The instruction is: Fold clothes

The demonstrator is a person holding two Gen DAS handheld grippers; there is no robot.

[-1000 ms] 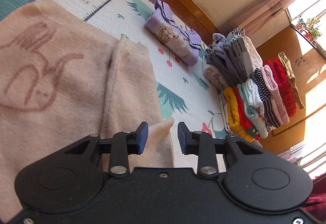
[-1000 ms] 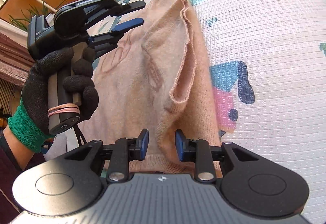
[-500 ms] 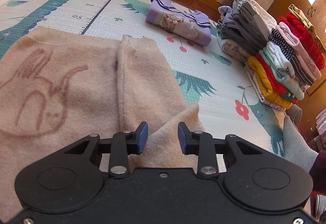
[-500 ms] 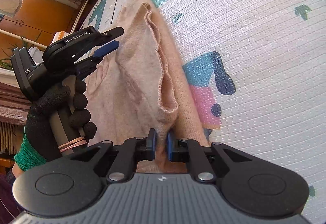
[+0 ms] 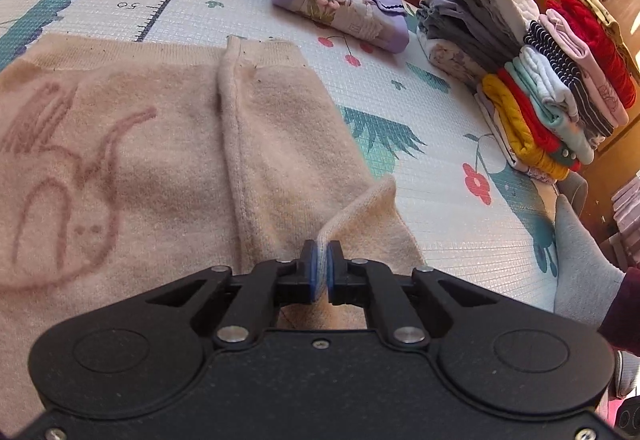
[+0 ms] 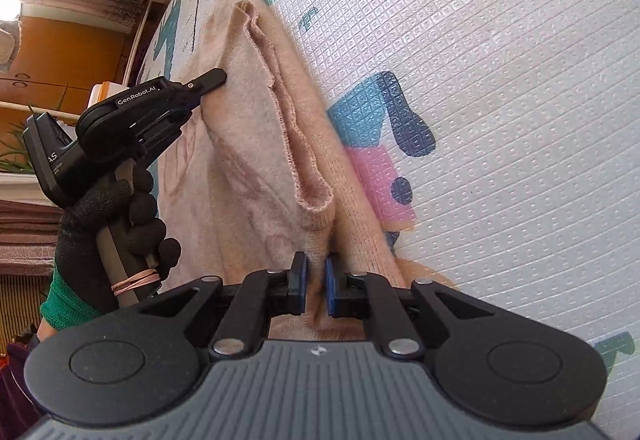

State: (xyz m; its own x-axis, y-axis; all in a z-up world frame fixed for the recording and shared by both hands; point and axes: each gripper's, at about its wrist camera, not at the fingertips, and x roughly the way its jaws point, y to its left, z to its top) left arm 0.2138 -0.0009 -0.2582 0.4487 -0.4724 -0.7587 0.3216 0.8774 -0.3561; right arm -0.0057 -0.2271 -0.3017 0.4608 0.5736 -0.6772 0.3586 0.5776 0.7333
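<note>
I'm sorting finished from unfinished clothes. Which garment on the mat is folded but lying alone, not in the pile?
The purple garment with the flower print. It lies by itself on the mat, left of the stacked pile, whereas the pink sweater is spread open.

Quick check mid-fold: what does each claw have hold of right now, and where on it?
Both hold the beige sweater. The left claw pinches a raised edge of its folded-over sleeve. The right claw pinches a bunched fold at the near edge.

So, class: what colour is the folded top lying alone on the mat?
Lilac, with a flower print; clearest in the left wrist view.
</note>
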